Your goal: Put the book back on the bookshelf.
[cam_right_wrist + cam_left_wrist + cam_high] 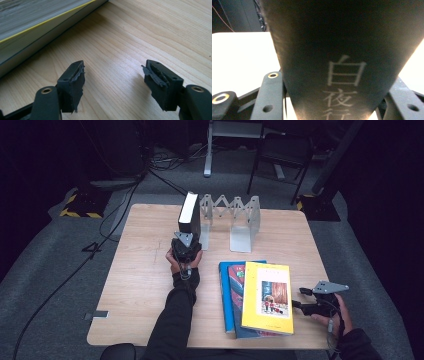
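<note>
left claw (186, 245) clamps black book (189, 213) upright by spine, near desk (140, 270) far edge beside metal book rack (235, 217) | right claw (113, 80) wide, empty, near right edge by stacked books (260, 297) | advice: keep book vertical, slide squarely against rack before releasing

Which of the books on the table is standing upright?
The black book, held in the left hand-held gripper beside the metal rack; the yellow book and the others lie stacked flat.

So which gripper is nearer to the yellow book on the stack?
Right. The right gripper sits just beside the yellow book, jaws open and empty; the left gripper is farther off, clamped on the upright black book.
</note>
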The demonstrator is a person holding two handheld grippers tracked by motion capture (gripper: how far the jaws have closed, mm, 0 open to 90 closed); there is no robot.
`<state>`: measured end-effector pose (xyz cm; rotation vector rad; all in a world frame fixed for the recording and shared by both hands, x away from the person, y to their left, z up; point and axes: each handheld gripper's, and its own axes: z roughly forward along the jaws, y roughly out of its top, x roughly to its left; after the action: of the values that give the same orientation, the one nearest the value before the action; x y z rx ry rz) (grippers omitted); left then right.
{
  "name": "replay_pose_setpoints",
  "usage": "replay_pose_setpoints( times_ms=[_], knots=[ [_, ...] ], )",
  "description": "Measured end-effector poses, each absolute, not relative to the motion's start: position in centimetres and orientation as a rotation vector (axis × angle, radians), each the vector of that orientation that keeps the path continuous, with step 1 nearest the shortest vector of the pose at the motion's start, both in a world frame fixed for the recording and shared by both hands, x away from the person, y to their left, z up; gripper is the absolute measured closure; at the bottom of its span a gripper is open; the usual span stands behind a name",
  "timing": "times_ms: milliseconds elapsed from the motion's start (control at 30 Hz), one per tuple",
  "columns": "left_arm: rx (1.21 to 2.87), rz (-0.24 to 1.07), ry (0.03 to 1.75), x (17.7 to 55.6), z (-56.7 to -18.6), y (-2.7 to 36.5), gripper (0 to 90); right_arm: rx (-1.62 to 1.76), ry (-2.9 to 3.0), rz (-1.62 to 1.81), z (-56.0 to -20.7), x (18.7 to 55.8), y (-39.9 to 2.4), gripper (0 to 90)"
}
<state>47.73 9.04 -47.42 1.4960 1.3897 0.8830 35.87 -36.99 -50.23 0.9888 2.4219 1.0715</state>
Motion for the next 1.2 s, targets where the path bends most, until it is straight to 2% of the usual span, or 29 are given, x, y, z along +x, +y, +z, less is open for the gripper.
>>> replay_pose_setpoints(
  times_ms=[400, 533, 600, 1200],
  knots=[
    [1.496, 0.796, 1.363, 44.0, -47.9, 10.5, 40.9, 0.988, 2.422, 1.069, -50.2, 35.8, -37.0, 31.9],
    [1.502, 0.755, 1.372, 43.1, -48.7, 10.9, 43.8, 0.988, 2.423, 1.07, -50.2, 35.8, -37.0, 31.9],
    [1.513, 0.773, 1.367, 42.6, -48.8, 10.6, 51.3, 0.987, 2.422, 1.068, -50.2, 35.8, -37.0, 31.9],
    [1.559, 0.814, 1.392, 46.2, -48.2, 9.7, 53.8, 0.993, 2.419, 1.072, -50.2, 35.8, -37.0, 31.7]
  ],
)
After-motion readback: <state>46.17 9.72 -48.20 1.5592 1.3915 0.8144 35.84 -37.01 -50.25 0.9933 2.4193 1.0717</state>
